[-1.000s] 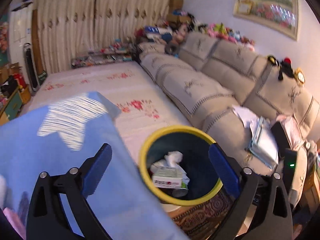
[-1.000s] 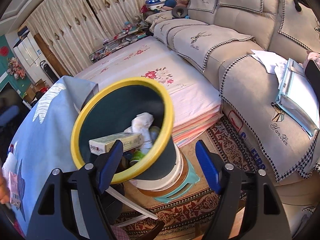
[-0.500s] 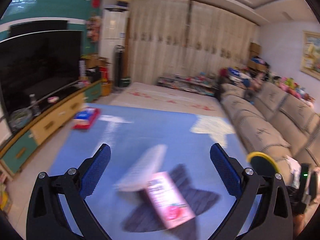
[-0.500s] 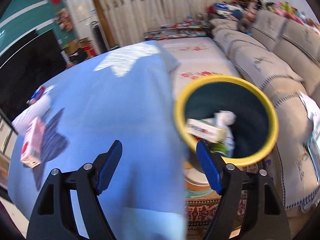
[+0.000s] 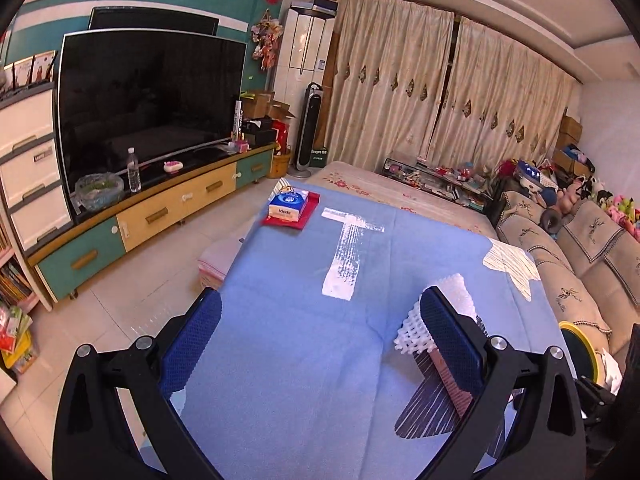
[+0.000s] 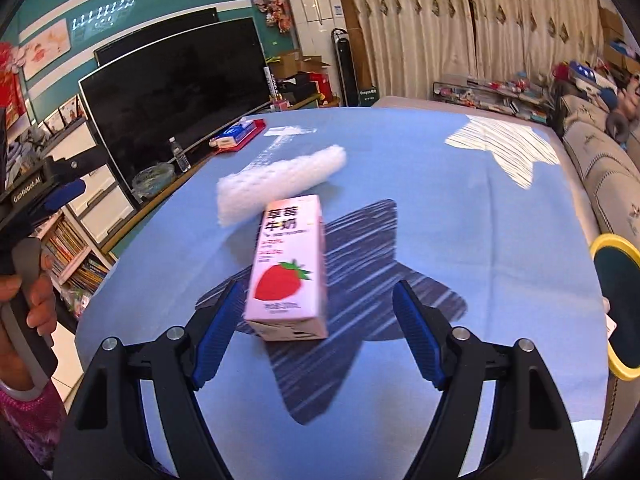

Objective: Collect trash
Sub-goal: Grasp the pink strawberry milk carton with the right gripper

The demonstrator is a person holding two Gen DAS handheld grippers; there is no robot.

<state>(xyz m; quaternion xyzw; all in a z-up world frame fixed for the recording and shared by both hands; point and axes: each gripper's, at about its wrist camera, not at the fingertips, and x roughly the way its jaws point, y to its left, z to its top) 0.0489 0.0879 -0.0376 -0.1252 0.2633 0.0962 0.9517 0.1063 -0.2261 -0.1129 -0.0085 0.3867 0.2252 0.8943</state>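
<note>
One milk carton [image 6: 286, 270] between open right tongs [image 6: 316, 336], untouched

A blue cloth [image 6: 420, 208] covered the table. On it lay a pink strawberry milk carton [image 6: 286, 276], with a white foam net [image 6: 280, 180] touching its far end, and at the far corner a tissue pack [image 5: 288, 204] sat on a red mat [image 5: 294, 220]

A pink carton [image 6: 286, 270] bears a red strawberry with green leaves. At its eleven o'clock lies white foam netting [image 6: 280, 182]. The bench [image 6: 420, 200] cloth is light blue; the bin [image 6: 618, 276], at three o'clock, has a yellow rim.
</note>
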